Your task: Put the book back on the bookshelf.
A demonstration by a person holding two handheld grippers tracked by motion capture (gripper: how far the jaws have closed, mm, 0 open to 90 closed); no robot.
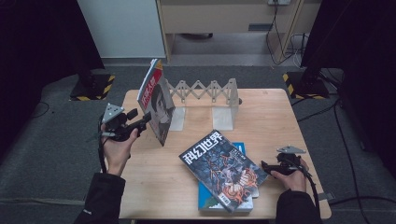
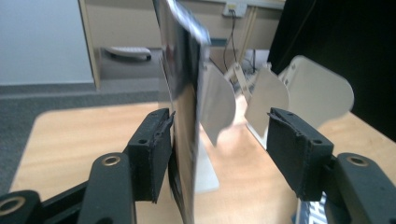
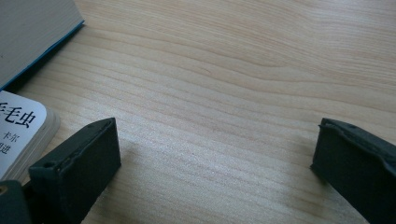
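A magazine with a red and white cover (image 1: 156,103) stands on edge, leaning, at the left end of a white expanding book rack (image 1: 205,91). My left gripper (image 1: 146,119) is open at its near edge. In the left gripper view the magazine (image 2: 184,107) rises between the jaws against the left one, and my left gripper (image 2: 219,128) leaves a wide gap to the right. A dark science-fiction magazine (image 1: 224,167) lies flat on a blue book (image 1: 211,200). My right gripper (image 1: 265,165) rests open beside them, low over the bare wood (image 3: 215,144).
The wooden table (image 1: 271,116) has free room at its right and front left. White rack plates (image 2: 320,88) stand behind the left jaws. The magazine's corner (image 3: 18,123) and the blue book's page edge (image 3: 32,32) lie left of the right jaws. Grey carpet surrounds the table.
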